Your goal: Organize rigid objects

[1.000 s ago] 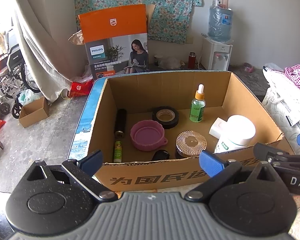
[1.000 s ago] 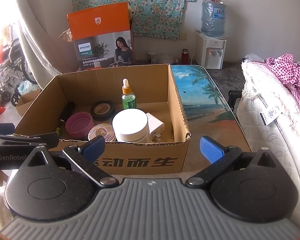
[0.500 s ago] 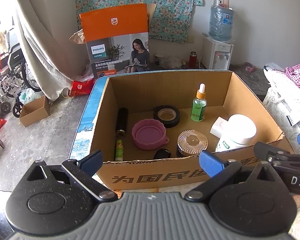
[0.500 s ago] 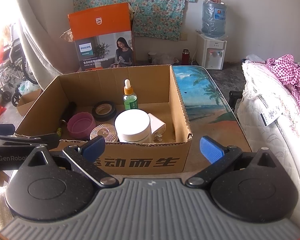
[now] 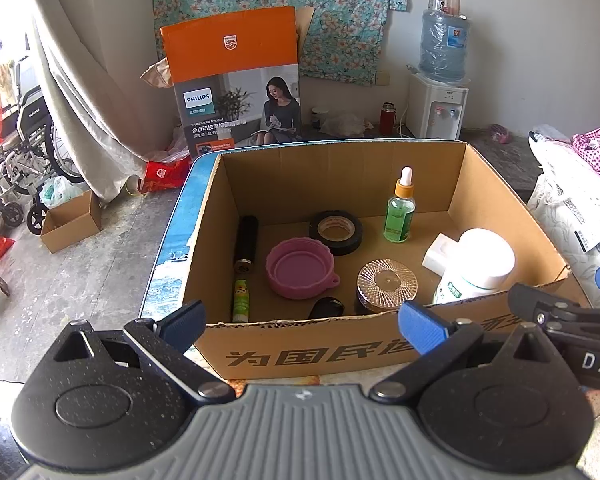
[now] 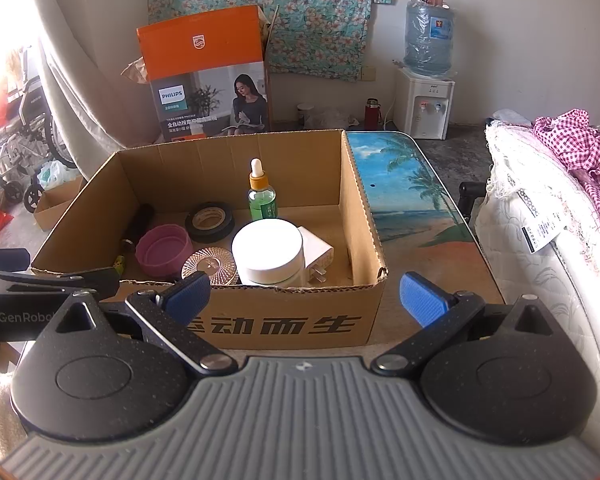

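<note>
Left tongs [image 5: 302, 326] and right tongs [image 6: 305, 296] level before the cardboard box [image 5: 300, 354], both spread wide, empty.

Brown corrugated cardboard box [image 5: 340, 184], matt, rough torn front edge. Pink soft-looking matt rubbery bowl [image 5: 300, 267]. Black glossy roll of tape [image 5: 336, 232]. Green clear plastic dropper bottle [image 5: 399, 212], shiny. White smooth plastic jar lid [image 6: 267, 249]. Ribbed glassy round lid [image 5: 387, 285], sparkly. Grey ribbed rubbery gripper body [image 6: 300, 420], black speckled matt arms.
</note>
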Action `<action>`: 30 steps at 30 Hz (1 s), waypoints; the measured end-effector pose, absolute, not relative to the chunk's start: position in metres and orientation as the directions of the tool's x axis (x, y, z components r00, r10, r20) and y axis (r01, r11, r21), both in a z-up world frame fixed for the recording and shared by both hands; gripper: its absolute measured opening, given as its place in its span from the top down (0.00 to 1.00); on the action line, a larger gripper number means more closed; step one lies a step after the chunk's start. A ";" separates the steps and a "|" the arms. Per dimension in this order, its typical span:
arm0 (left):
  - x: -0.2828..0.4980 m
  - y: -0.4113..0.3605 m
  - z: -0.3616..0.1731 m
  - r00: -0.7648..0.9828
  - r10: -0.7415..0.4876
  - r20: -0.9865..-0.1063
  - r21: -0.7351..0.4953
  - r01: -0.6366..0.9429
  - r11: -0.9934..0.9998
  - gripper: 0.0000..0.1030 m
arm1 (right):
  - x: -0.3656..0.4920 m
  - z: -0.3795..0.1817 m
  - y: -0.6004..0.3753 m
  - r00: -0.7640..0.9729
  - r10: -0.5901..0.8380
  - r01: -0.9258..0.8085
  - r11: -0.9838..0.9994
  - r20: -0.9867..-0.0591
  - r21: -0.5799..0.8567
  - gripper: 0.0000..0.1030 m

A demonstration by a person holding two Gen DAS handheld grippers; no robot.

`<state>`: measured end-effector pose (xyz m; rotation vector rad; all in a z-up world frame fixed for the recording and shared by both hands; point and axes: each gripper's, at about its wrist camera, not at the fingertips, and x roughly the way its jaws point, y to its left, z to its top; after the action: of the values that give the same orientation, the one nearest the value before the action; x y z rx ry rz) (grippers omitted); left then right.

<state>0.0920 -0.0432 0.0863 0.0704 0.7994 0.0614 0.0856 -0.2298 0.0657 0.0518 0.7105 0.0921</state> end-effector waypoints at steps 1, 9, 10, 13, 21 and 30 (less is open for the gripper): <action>0.092 -0.043 0.086 0.696 0.082 -0.714 0.086 -0.028 0.996 0.00 | 0.086 0.065 -0.230 0.754 0.102 -0.067 0.995 -0.648 0.079 0.01; 0.092 -0.043 0.086 0.695 0.080 -0.714 0.085 -0.027 0.996 0.00 | 0.085 0.065 -0.230 0.754 0.102 -0.067 0.995 -0.649 0.079 0.01; 0.092 -0.043 0.086 0.695 0.080 -0.715 0.085 -0.028 0.996 0.00 | 0.085 0.066 -0.230 0.754 0.102 -0.067 0.995 -0.649 0.079 0.01; 0.092 -0.043 0.087 0.695 0.081 -0.714 0.086 -0.028 0.996 0.00 | 0.085 0.066 -0.230 0.755 0.102 -0.067 0.995 -0.648 0.078 0.01; 0.092 -0.043 0.087 0.696 0.081 -0.714 0.086 -0.028 0.996 0.00 | 0.085 0.066 -0.227 0.756 0.103 -0.070 0.995 -0.646 0.076 0.01; 0.092 -0.043 0.087 0.695 0.081 -0.715 0.086 -0.028 0.996 0.00 | 0.086 0.066 -0.227 0.756 0.104 -0.070 0.995 -0.647 0.078 0.01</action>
<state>0.0920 -0.0430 0.0871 0.0703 0.8006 0.0609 0.0857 -0.2275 0.0664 0.0497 0.7081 0.0945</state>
